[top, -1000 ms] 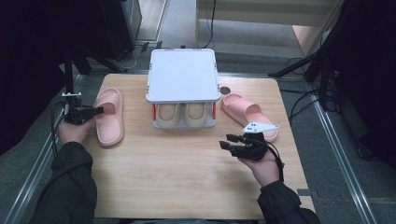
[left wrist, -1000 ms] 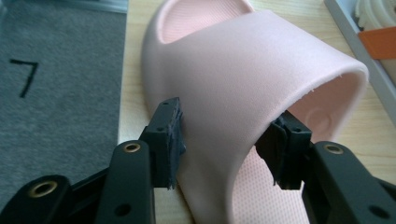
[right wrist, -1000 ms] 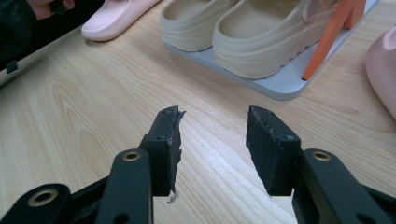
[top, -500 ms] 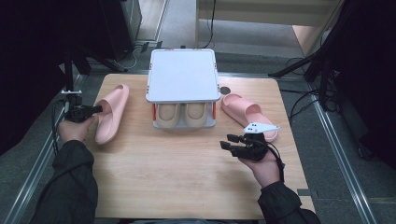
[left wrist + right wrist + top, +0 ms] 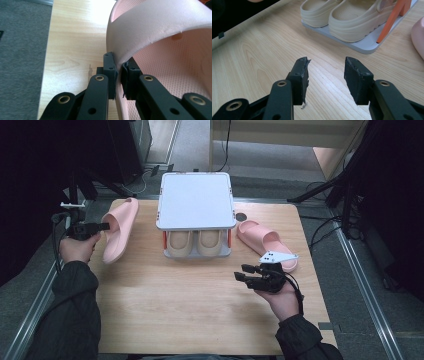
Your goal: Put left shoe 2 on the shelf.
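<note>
A pink slipper (image 5: 119,232) hangs tilted on its side at the table's left, its heel end raised. My left gripper (image 5: 102,226) is shut on the side wall of that slipper, where the strap begins. In the left gripper view the pads (image 5: 110,72) pinch the pink foam wall (image 5: 160,30) from both sides; the jaws closed on it within the last second. A second pink slipper (image 5: 260,237) lies flat at the right of the rack. My right gripper (image 5: 242,276) hovers low over bare wood in front of it, open, with nothing between its fingertips (image 5: 325,72).
A white two-tier shoe rack (image 5: 196,200) stands at the table's back middle, with a pair of beige clogs (image 5: 195,242) on its lower shelf (image 5: 364,46) and orange posts (image 5: 392,20). The wooden table (image 5: 200,320) has dark floor and cables around it.
The left gripper closed on the left slipper and rose with it. The slipper went from lying flat to tilted on its edge. The right hand stayed in place.
</note>
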